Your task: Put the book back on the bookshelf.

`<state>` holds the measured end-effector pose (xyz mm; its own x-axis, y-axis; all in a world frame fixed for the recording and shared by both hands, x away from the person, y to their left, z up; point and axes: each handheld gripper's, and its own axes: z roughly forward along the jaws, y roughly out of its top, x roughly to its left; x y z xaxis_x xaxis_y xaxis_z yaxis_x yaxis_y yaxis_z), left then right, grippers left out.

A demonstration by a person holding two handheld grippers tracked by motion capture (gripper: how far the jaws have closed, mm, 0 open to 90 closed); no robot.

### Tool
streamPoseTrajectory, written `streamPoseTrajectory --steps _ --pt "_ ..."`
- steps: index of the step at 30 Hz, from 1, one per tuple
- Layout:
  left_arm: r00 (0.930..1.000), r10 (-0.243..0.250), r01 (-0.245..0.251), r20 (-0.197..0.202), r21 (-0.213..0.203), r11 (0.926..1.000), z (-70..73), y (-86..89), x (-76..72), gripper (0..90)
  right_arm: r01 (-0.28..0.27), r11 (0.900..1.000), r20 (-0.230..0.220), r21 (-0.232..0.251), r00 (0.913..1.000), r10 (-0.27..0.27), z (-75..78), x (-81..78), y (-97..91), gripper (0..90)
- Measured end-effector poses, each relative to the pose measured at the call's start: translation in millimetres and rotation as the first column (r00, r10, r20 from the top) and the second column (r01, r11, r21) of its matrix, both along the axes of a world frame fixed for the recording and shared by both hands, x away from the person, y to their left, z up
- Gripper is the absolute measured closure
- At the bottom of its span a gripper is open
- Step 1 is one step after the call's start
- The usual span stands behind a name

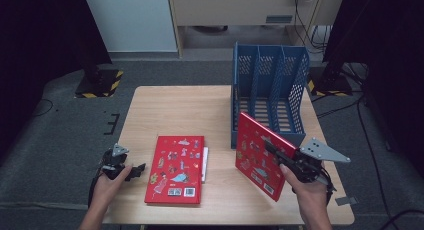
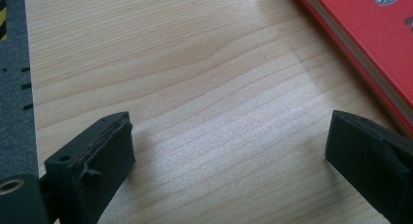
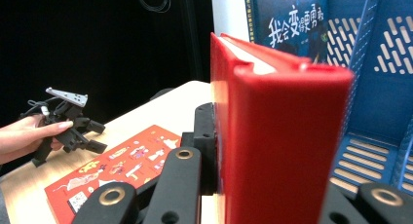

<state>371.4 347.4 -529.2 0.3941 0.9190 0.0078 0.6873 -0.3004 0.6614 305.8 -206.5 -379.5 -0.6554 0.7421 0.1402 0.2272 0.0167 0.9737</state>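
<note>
Dark curtains ring a pale wooden surface that carries a blue file rack at its far right. The right hand-held gripper is clamped on a red book, lifted and tilted on edge just ahead of the jaws, with the rack directly beyond it; in the right gripper view the book stands upright between the jaws, its spine toward the camera. A second red book lies flat on the surface, just to the right of the left hand-held gripper, whose jaws stand wide with nothing between them, resting low over bare wood.

The risk, as I judge it, lies in the grip: the jaws pinch only one edge of a heavy hardcover, so it could pivot or slip while carried. Its far corner sits close to the rack's front lip and dividers; a slight misalignment could catch it there and knock it loose or shove the rack.
</note>
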Motion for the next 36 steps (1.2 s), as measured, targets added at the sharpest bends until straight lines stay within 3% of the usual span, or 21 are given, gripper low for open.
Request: streamPoseTrajectory --steps 6,14,26,36 --pt "1.0000 0.000 0.000 0.000 0.001 1.0000 0.0 -0.4 0.0 2.8 0.011 0.9998 -0.001 0.017 0.9999 -0.011 8.9 -3.7 -6.2 79.7" --pt "1.0000 -0.002 0.002 -0.001 0.001 1.0000 -0.1 -1.6 -0.1 2.8 0.029 0.9990 0.019 0.033 0.9994 -0.030 37.8 -0.4 -5.3 79.7" --pt "1.0000 -0.007 0.007 -0.006 0.005 1.0000 -1.2 -3.3 0.6 2.7 0.130 0.9904 0.022 0.047 0.9911 -0.131 76.8 34.0 -4.2 79.8" --pt "1.0000 -0.006 0.006 -0.005 -0.004 1.0000 -2.4 -3.0 1.0 1.4 0.202 0.9791 0.031 0.026 0.9787 -0.203 92.7 59.8 -1.3 79.7"
